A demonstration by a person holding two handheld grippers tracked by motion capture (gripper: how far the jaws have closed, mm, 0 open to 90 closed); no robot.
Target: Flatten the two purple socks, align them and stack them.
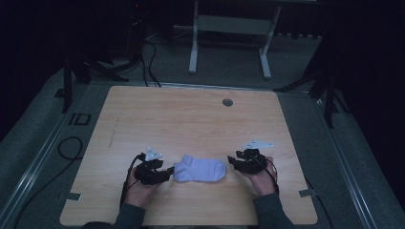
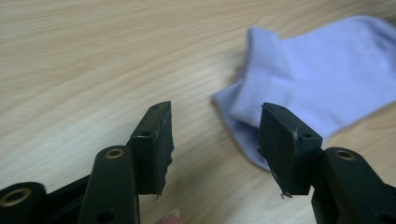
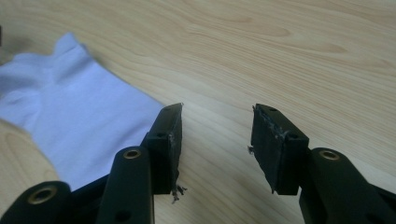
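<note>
One pale lavender sock (image 1: 199,170) lies flat on the bench (image 1: 191,119), close to its near edge and about midway along it. It is short, with a ribbed cuff at its left end and a rounded toe at its right. The left tool (image 1: 168,172) sits just at the cuff, its jaws apart, one jaw over the cuff's edge. The right tool (image 1: 232,161) rests just beside the toe, jaws apart over bare wood. The bench is light wood with rounded corners and a round grommet (image 1: 227,102) near its far edge. Grey carpet (image 1: 229,62) surrounds it in a dim room, and a white frame (image 1: 229,28) stands beyond.
</note>
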